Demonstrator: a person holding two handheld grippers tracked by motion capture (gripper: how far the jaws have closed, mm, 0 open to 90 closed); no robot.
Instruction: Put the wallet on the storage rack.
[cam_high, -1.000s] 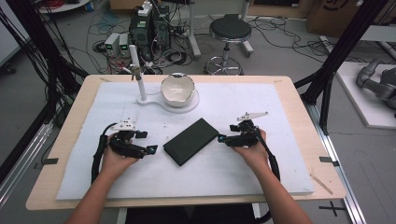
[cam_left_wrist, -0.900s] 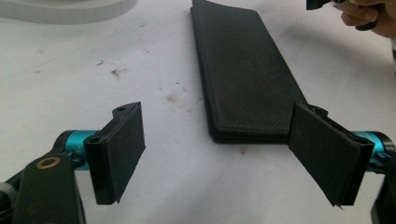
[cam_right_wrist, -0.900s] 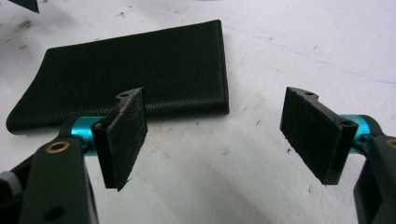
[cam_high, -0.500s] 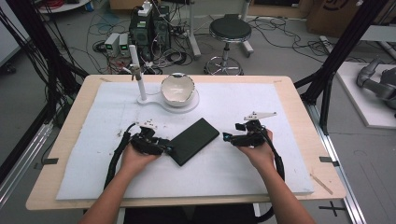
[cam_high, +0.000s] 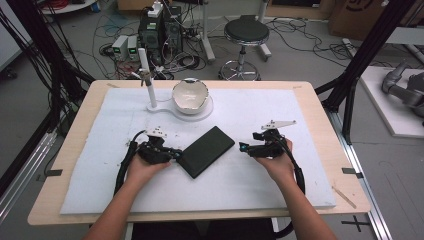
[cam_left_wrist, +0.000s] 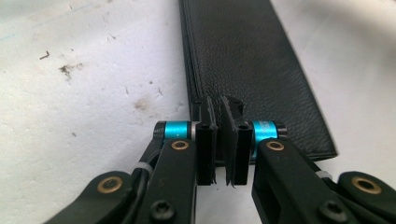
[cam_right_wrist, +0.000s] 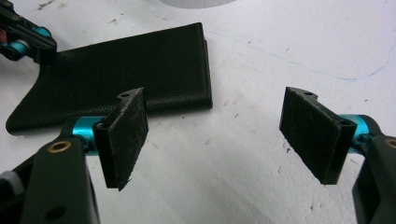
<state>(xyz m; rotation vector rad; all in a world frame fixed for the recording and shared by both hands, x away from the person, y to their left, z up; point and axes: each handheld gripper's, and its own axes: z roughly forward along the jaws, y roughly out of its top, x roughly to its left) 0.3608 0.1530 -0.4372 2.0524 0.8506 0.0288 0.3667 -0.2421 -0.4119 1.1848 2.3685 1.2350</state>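
I see the black leather case (cam_high: 206, 151) lying flat on the white mat (cam_high: 100, 165) at mid-frame, tilted, on the counter (cam_high: 320, 100). My left tool (cam_high: 176, 155) has just been closing and now pinches the case's near-left corner edge. My right tool (cam_high: 243, 147) stands wide open right of the case, just apart from it, pads (cam_right_wrist: 125, 135) bare. White bowl (cam_high: 190, 93) above centre.
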